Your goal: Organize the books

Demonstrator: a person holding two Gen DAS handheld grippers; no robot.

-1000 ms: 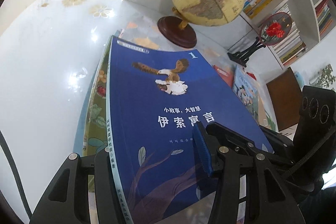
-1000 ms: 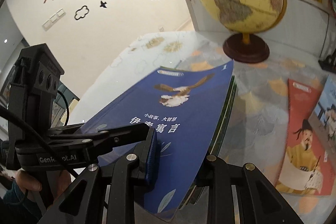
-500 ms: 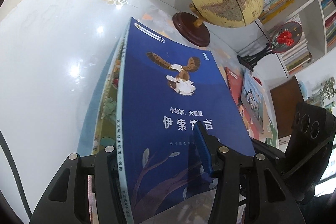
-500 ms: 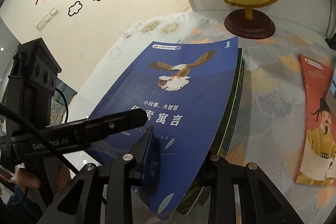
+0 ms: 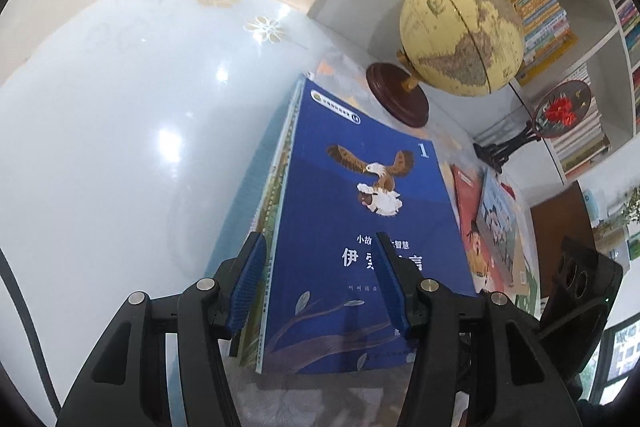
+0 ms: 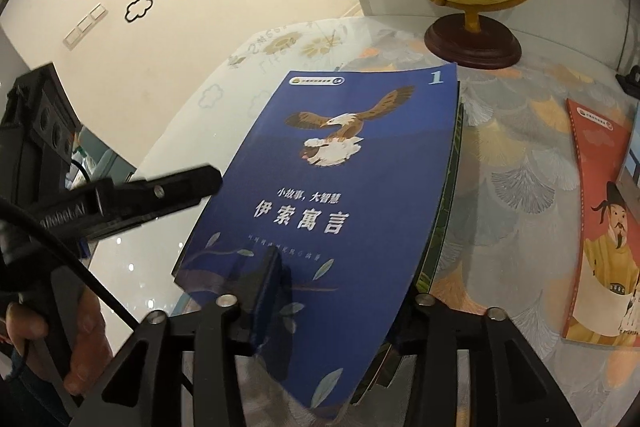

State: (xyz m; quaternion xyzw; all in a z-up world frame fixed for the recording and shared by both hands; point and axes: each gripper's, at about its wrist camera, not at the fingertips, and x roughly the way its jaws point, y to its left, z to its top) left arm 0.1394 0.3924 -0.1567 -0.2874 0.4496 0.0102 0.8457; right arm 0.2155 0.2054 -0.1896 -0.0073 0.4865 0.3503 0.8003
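A blue book [image 5: 360,211] with an eagle on its cover lies flat on top of a stack of books; a green-edged book [image 6: 444,211] shows beneath it. My left gripper [image 5: 320,281] straddles the stack's spine edge, jaws opening. One pad [image 5: 248,283] stands beside the spine, the other over the cover, neither pressing. My right gripper [image 6: 340,307] has the blue book's [image 6: 340,187] near corner between its opening jaws. One pad [image 6: 272,291] hovers over the cover, and the other finger is hidden under the edge. The left gripper [image 6: 200,183] sits by the book's left edge.
A yellow globe [image 5: 460,35] on a wooden base stands behind the stack. A red book [image 6: 600,207] and another picture book [image 5: 500,223] lie to the right. A round red-flower ornament [image 5: 560,107] and a bookshelf [image 5: 540,7] are at the back. A hand [image 6: 80,327] holds the left gripper.
The blue book has sunk flat onto the stack. The right jaws have spread off its cover. The left gripper has drawn back, and its hidden finger now shows beside the spine.
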